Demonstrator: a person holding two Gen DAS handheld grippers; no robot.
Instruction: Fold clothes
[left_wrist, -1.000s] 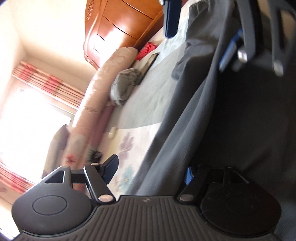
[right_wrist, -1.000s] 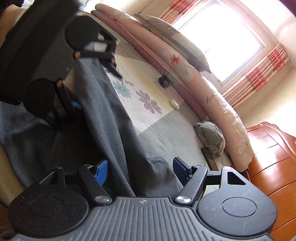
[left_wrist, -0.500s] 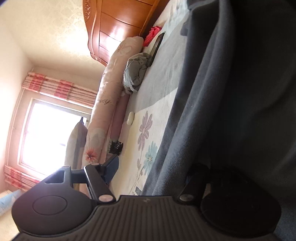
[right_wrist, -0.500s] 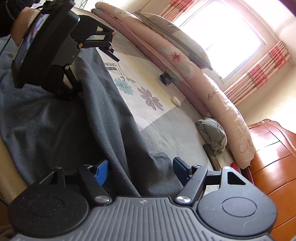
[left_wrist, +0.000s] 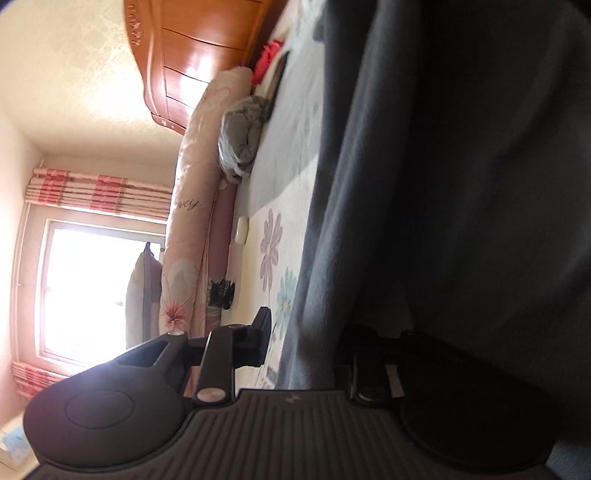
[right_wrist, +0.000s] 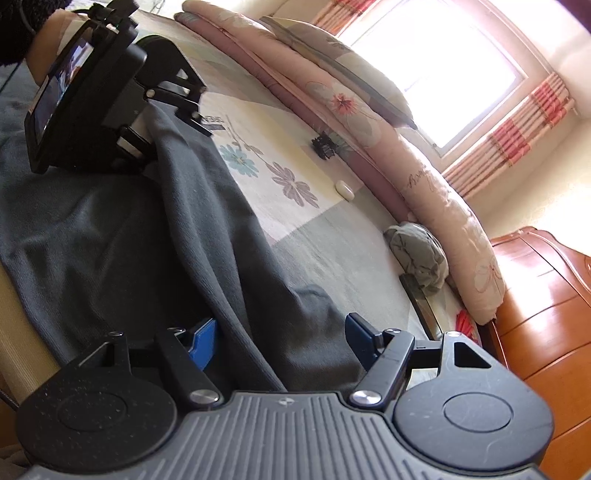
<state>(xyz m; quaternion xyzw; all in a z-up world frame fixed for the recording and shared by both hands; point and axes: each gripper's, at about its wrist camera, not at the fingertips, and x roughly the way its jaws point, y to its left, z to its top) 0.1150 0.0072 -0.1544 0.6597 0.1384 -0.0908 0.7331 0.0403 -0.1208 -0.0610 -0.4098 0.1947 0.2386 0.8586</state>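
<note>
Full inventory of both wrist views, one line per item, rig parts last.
dark grey fleece garment: 1, dark grey, spread on the bed, one fold raised between both grippers
floral bedsheet: 1, cream and grey with flowers, under the garment
rolled pink floral quilt: 1, pink, along the bed's far edge
crumpled grey cloth: 1, grey, beside the quilt
small white oval object: 1, white, on the sheet
black hair claw: 1, black, near the quilt
orange wooden headboard: 1, orange-brown, bed end
window: 1, bright, red-striped curtains
left gripper: 1, black, fabric between its fingers
right gripper: 1, blue pads, fabric between
</note>
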